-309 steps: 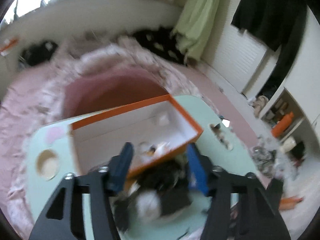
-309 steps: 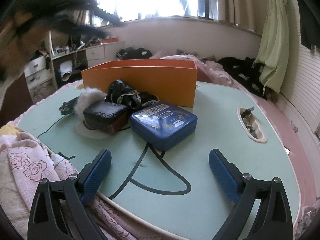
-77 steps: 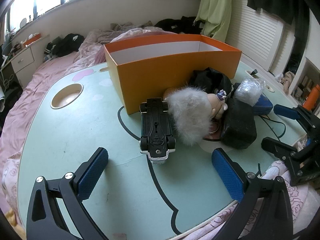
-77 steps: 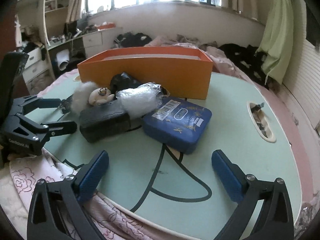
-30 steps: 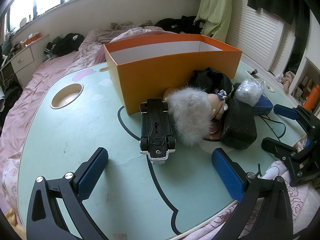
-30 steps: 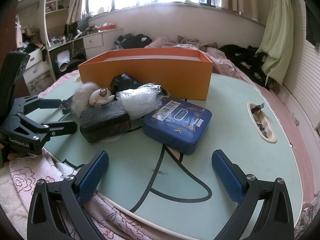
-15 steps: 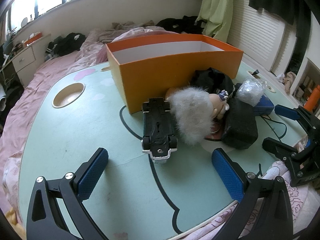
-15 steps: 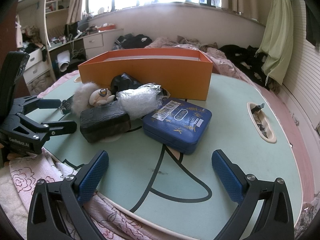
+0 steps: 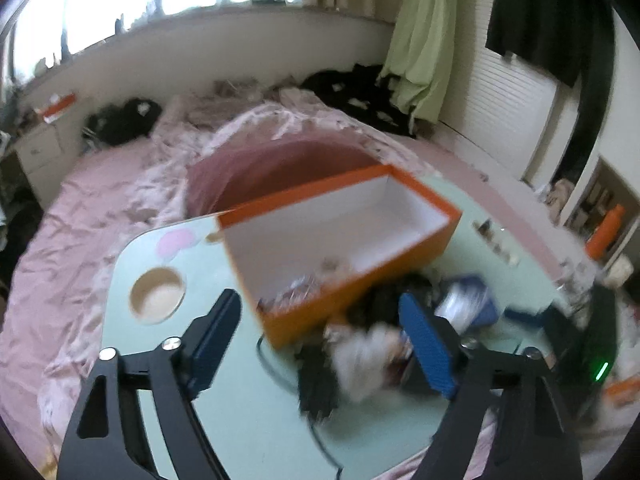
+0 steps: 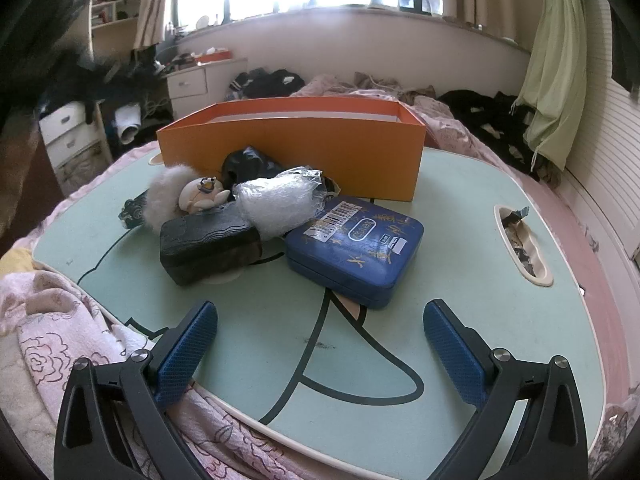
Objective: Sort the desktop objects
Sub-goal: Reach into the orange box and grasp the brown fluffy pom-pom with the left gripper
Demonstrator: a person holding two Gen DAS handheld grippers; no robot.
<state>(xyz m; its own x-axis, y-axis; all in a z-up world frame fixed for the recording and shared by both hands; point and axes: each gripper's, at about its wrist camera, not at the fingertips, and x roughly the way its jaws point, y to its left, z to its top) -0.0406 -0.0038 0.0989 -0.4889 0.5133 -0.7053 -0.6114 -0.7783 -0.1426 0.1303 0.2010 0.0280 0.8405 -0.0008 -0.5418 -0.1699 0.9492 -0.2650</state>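
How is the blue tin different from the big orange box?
The blue tin is closed and flat; the orange box is open on top and taller. The blue tin is small with a barcode sticker and gold writing; the orange box is much longer and plain outside. Both sit on the green table.

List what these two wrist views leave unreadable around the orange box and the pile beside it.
- Orange box interior: hidden by its near wall in the right wrist view.
- Small items inside the box: motion-blurred in the left wrist view, unidentifiable.
- Toy car: mostly hidden behind the white fluffy toy, right wrist view.
- Pile between the left gripper fingers: smeared by motion.
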